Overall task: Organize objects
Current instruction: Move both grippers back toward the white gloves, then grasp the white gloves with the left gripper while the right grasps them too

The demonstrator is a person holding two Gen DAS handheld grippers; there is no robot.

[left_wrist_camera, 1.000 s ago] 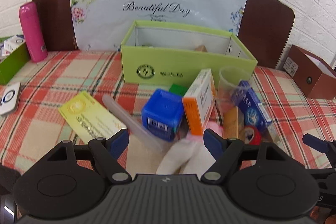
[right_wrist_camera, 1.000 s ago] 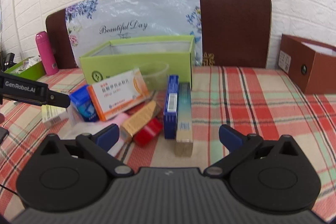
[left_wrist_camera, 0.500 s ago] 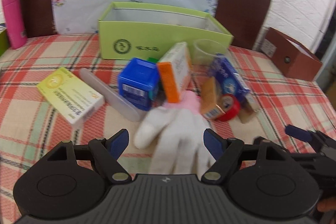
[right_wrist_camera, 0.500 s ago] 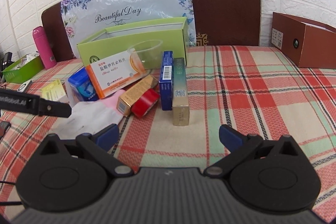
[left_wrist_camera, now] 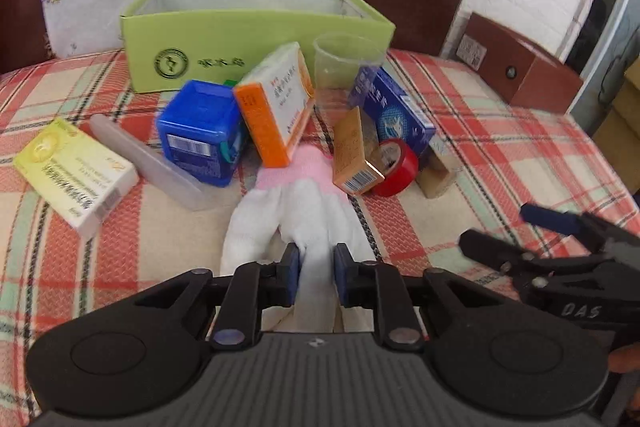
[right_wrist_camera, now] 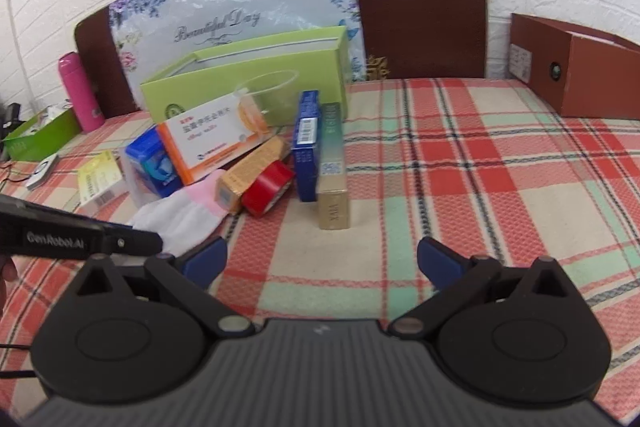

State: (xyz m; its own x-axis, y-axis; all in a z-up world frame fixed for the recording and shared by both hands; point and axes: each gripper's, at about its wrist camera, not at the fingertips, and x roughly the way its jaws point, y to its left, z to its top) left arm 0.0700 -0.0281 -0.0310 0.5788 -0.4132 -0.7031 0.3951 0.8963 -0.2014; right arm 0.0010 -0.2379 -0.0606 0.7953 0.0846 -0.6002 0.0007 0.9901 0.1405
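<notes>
Glove point(left_wrist_camera: 298, 211), white knit with a pink cuff, lies flat on the plaid tablecloth point(left_wrist_camera: 500, 131), cuff toward the pile of boxes at twelve o'clock and fingers toward the camera. The left gripper point(left_wrist_camera: 316, 269) has just been closing, and its blue pads now pinch one white finger of the glove between them. Over the cuff leans an orange-and-white box point(left_wrist_camera: 276, 111); at eleven o'clock of the glove stands a blue box point(left_wrist_camera: 200, 131), at one o'clock a tan box point(left_wrist_camera: 354, 155) touching a red tape roll point(left_wrist_camera: 396, 167). Behind those a clear cup point(left_wrist_camera: 344, 63) stands against a green open box point(left_wrist_camera: 248, 27). At ten o'clock lies a yellow-and-white box point(left_wrist_camera: 72, 171) beside a clear tube point(left_wrist_camera: 148, 157). At three o'clock the right gripper point(right_wrist_camera: 322, 261) hovers with its jaws spread wide, nothing between them, bare cloth under it. A gold box point(right_wrist_camera: 332, 183) lies just ahead of it at twelve o'clock.
</notes>
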